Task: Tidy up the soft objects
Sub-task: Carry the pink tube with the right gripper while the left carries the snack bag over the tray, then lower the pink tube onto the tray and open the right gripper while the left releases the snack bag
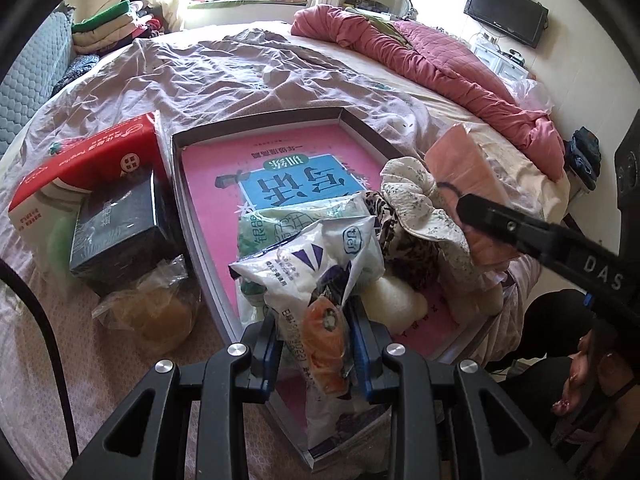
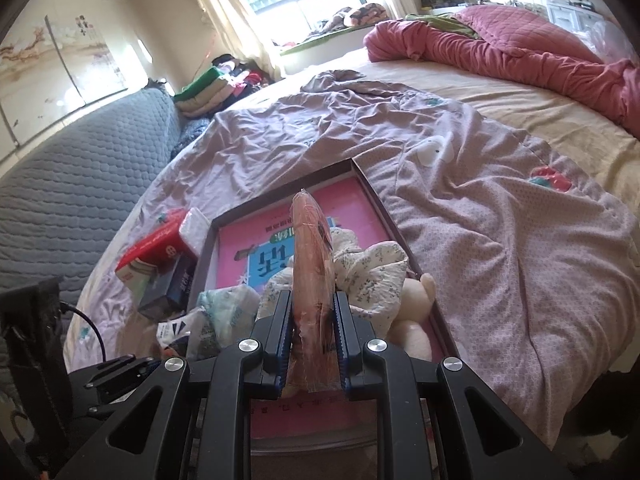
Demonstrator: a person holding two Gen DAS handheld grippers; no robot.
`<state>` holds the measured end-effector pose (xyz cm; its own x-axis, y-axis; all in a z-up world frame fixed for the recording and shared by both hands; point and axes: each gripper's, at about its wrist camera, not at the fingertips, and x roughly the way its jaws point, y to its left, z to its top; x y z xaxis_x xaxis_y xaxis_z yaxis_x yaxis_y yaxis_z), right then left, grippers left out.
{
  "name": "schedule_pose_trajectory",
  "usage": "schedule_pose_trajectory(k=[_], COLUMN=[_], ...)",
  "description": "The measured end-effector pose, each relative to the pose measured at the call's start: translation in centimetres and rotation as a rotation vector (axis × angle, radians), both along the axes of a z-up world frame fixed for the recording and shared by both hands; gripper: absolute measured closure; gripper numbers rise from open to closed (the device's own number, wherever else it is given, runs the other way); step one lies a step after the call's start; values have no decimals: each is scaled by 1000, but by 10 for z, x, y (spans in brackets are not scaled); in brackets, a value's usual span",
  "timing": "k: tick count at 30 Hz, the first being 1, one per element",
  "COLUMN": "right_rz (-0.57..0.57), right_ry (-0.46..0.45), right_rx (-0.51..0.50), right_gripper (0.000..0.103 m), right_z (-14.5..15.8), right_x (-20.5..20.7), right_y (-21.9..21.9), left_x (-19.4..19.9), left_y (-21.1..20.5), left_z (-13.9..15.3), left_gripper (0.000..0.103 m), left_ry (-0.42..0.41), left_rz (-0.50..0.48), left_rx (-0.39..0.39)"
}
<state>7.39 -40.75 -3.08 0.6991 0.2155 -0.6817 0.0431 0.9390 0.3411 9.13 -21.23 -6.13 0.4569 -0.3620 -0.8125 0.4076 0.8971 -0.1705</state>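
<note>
With our left gripper (image 1: 316,344) pinching the white packet (image 1: 320,264) and our right gripper (image 2: 313,340) pinching the pink pack (image 2: 312,264), we should lower both gently into the tray (image 1: 360,120), beside the cloth (image 1: 416,200).

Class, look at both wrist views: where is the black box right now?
In the left wrist view the black box sits left of the grey tray, outside it on the bedsheet, leaning against the red tissue pack, with a clear bag in front.
</note>
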Motion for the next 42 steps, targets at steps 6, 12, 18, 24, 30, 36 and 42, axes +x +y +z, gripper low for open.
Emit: schedule_pose_trajectory(k=[6,12,18,24,30,36,42], right_rz=[2,0,2,4,10,33,47], right_ry=[7,5,2,-15,-23,-19,-27], right_rx=[-7,-46,-79,-76,-69,-60,-61], right_gripper=[82,82,81,78,76,64,60], right_z=[-7,-9,-10,-5,-2,-2,2], right_x=[7,14,19,18,17,17,16], right_y=[3,10,17,19,20,28,34], left_x=[2,6,8,8,8,8,9], left_y=[1,5,8,10,12,12,13], left_z=[0,-1,-1,-1,1,-1,-2], left_gripper=[72,72,72,72,72,72,72], left_ry=[2,11,15,14,15,30,43], left_rz=[2,6,13,14,17,11,15], left_rx=[-10,-27,-33,-43,-55,-60,-73])
